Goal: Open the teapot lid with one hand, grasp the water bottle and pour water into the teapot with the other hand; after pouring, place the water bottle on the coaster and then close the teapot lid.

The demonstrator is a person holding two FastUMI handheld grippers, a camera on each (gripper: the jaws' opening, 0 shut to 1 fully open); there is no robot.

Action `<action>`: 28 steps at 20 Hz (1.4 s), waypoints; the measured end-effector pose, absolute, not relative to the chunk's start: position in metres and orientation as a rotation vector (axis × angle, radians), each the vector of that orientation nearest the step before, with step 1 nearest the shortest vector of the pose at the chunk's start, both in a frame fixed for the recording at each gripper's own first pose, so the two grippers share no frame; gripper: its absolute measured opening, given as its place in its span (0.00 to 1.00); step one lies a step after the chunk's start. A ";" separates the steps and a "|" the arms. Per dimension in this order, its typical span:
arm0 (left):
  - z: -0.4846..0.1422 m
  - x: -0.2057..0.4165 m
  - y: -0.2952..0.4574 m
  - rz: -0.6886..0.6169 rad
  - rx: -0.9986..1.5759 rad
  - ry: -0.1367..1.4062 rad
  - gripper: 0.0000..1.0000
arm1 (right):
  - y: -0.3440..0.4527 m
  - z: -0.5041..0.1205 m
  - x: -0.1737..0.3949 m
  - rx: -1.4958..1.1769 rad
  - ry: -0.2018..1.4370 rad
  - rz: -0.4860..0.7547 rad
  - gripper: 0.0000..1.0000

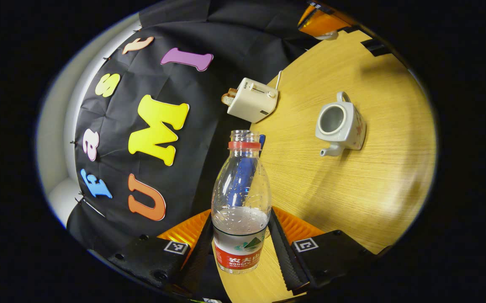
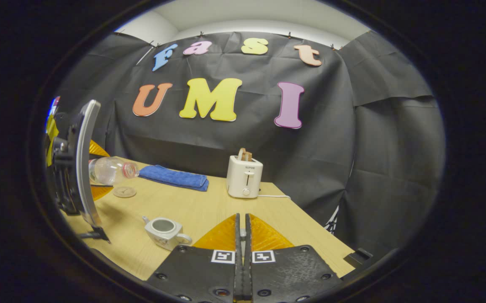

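My left gripper [image 1: 241,219] is shut on a clear uncapped water bottle [image 1: 241,189] with a red neck ring and a little water in it. In the right gripper view the bottle [image 2: 108,170] lies nearly level in the air in that gripper [image 2: 75,168], its mouth pointing right, above the round coaster [image 2: 124,192]. The white teapot [image 1: 339,126] stands open on the table, clear of the bottle's mouth, and shows again as the teapot [image 2: 165,231]. My right gripper [image 2: 241,219] is shut on something small and pale. In the left gripper view this gripper [image 1: 320,21] holds the white lid [image 1: 328,36] above the table.
A white toaster [image 2: 244,176] with bread in it stands at the back of the wooden table [image 2: 201,210], its cord trailing right. A folded blue towel [image 2: 173,177] lies behind the coaster. The table's right edge [image 2: 310,227] drops off near the black cloth wall.
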State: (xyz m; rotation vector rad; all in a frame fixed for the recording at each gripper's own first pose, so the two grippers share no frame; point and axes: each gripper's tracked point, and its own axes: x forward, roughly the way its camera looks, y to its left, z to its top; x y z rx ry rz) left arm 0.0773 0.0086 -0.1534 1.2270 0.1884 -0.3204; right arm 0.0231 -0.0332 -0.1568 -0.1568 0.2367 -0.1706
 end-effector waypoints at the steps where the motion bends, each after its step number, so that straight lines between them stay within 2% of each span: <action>1: -0.154 0.074 0.003 -0.327 1.263 0.182 0.75 | -0.034 -0.156 0.023 -0.153 0.239 -0.171 0.00; 10: -0.160 0.075 -0.012 -0.367 1.496 0.180 0.75 | -0.038 -0.165 0.027 -0.155 0.255 -0.171 0.00; 11: -0.159 0.074 -0.013 -0.373 1.516 0.173 0.80 | -0.038 -0.166 0.026 -0.156 0.257 -0.170 0.00; 12: -0.162 0.074 -0.017 -0.384 1.527 0.172 0.75 | -0.038 -0.165 0.025 -0.158 0.257 -0.170 0.00; 28: -0.165 0.078 -0.033 -0.432 1.705 0.183 0.75 | -0.060 -0.164 0.025 -0.192 0.249 -0.235 0.00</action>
